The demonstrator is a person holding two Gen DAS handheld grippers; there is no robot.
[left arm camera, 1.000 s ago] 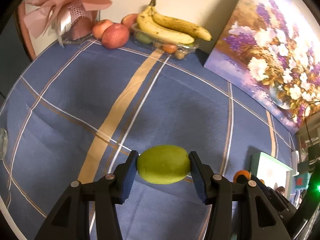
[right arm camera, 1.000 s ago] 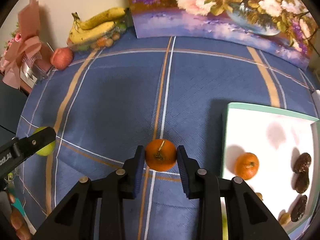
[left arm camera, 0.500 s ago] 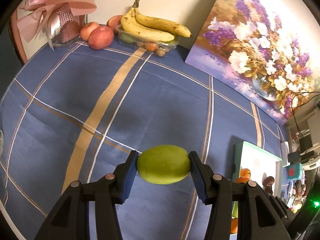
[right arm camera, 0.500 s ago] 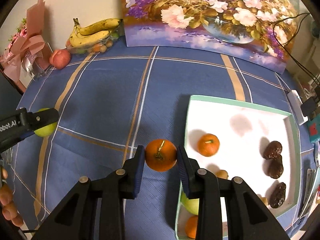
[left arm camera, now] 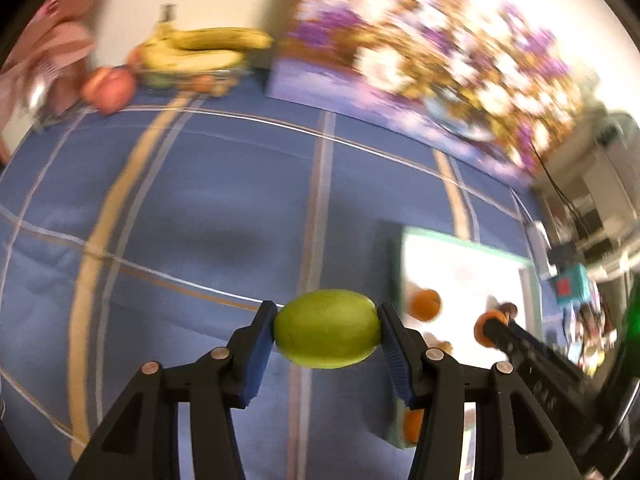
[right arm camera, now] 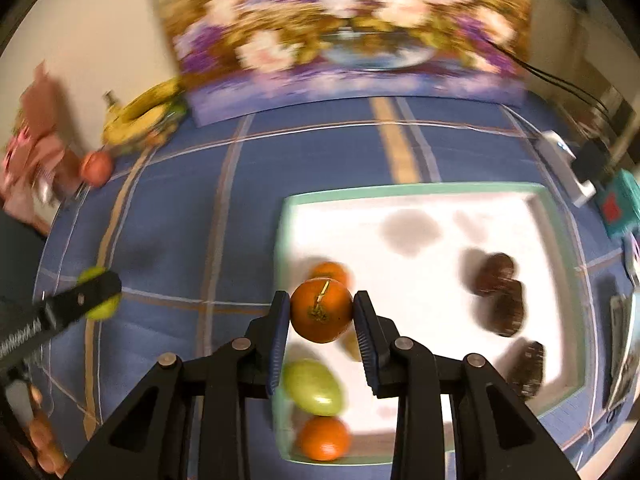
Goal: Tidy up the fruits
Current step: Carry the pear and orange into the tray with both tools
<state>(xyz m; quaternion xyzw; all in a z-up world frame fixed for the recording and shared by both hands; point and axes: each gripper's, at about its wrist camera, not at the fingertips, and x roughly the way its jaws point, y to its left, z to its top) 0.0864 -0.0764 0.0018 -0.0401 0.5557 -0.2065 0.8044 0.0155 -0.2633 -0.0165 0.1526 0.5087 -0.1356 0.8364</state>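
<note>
My left gripper (left arm camera: 327,334) is shut on a green fruit (left arm camera: 327,334) and holds it above the blue checked cloth, left of the tray (left arm camera: 460,240). It also shows at the left of the right wrist view (right arm camera: 98,292). My right gripper (right arm camera: 321,316) is shut on an orange (right arm camera: 321,310) and holds it above the left part of the white, green-rimmed tray (right arm camera: 400,191). In the tray lie two oranges (right arm camera: 323,438), a green fruit (right arm camera: 314,388) and several dark brown fruits (right arm camera: 498,294). The right gripper's tip shows in the left wrist view (left arm camera: 490,328).
Bananas (left arm camera: 200,46) on a clear tub and red apples (left arm camera: 110,88) stand at the far left by a pink bouquet (left arm camera: 48,60). A flower painting (right arm camera: 340,28) leans on the back wall. Cables and small devices (right arm camera: 588,172) lie right of the tray.
Both grippers have moved right toward the tray, each still holding its fruit. The orange now hangs over the tray's left part. The views are blurred by motion.
</note>
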